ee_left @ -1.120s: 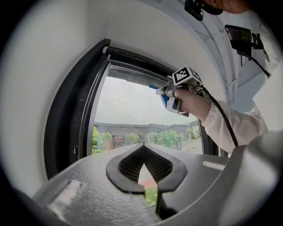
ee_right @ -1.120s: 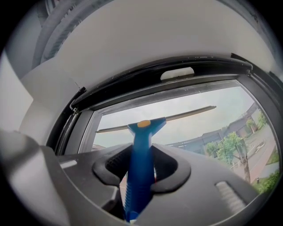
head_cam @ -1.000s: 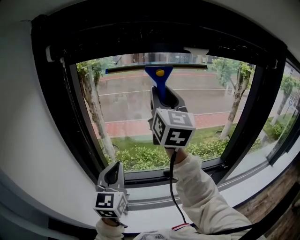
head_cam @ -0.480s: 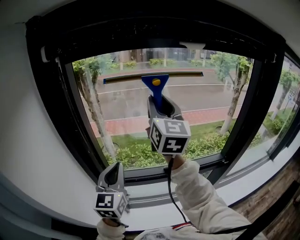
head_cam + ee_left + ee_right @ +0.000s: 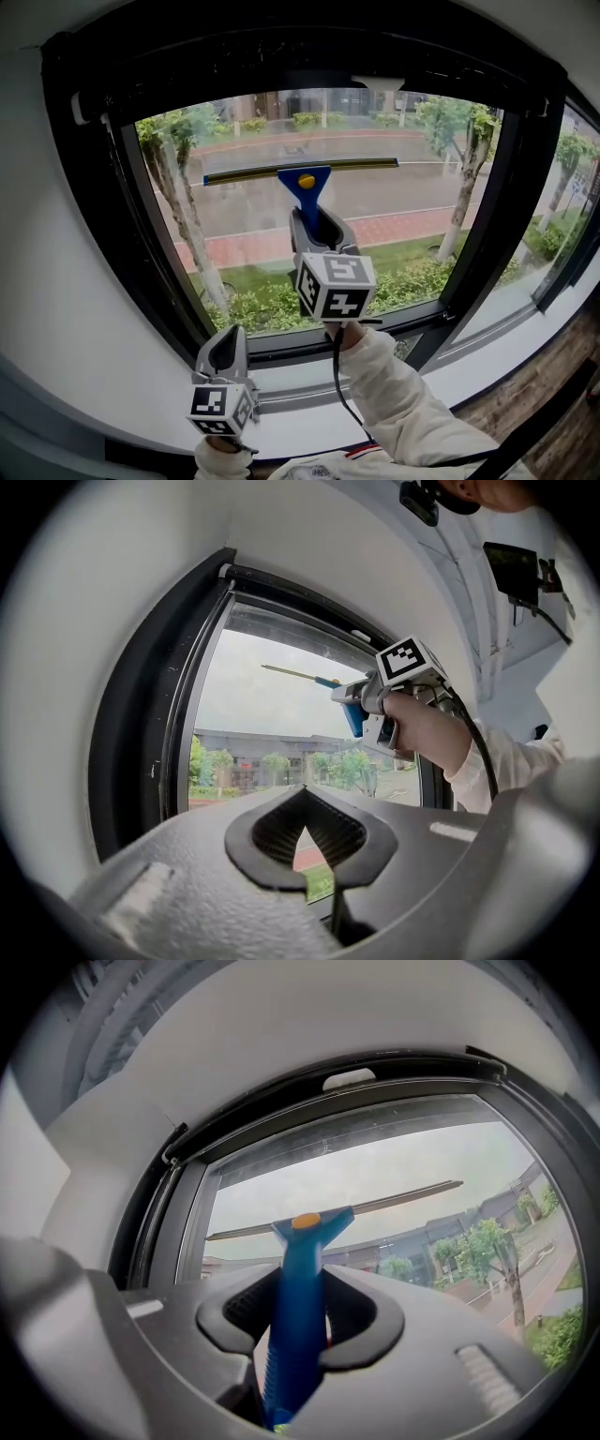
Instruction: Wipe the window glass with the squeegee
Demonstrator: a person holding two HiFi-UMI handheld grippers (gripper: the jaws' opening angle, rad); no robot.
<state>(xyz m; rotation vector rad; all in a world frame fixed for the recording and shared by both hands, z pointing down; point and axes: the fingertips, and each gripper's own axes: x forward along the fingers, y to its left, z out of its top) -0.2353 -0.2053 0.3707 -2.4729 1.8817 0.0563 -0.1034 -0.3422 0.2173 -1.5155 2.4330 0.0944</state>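
The lower handle of the one blue plastic squeegee (image 5: 306, 190) is hidden inside your right gripper (image 5: 319, 227), whose jaws are clamped on it. The long blade sits beyond the jaw tips, across the black-framed window glass (image 5: 427, 202). Your left gripper (image 5: 225, 349), lower and apart, has its jaws together on nothing.
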